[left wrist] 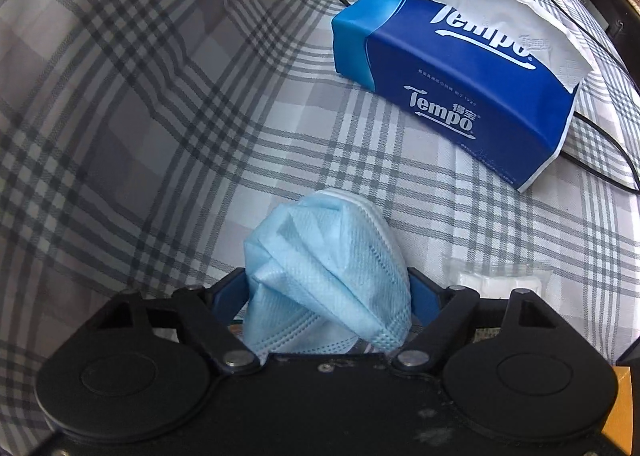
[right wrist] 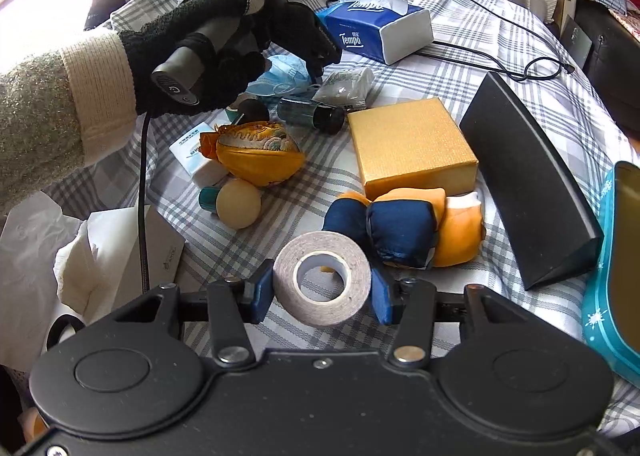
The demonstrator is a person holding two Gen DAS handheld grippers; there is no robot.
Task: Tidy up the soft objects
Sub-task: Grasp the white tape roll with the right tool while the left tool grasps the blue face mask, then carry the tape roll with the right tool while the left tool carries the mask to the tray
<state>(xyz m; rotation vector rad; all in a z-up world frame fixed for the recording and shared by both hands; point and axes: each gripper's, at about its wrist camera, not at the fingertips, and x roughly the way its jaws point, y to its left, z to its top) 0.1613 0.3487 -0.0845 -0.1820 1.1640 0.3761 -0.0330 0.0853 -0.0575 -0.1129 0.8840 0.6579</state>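
one crumpled blue face mask (left wrist: 324,276) sits bunched between the pads of my left gripper (left wrist: 326,296), pinched just above the checked tablecloth (left wrist: 160,104), with the tissue pack (left wrist: 452,84) beyond it. i judge the mask near weightless and limp, so it will fold and sag wherever i take it; a pinch across the thick bunched middle should hold better than the thin edge or ear loops, which could slip out. my right gripper (right wrist: 322,292) is clamped on one roll of grey tape (right wrist: 322,284), gripped across its outer sides; that feels firm and light to me, unlikely to deform. counting the soft things on the cloth from the right view: two stuffed cloth toys, one yellow embroidered toy (right wrist: 256,156) and one navy and orange toy (right wrist: 404,232), plus one tissue pack and one small wrapped tissue packet (right wrist: 346,84). one gold box (right wrist: 412,152) stands among them, stiff by the look of it.
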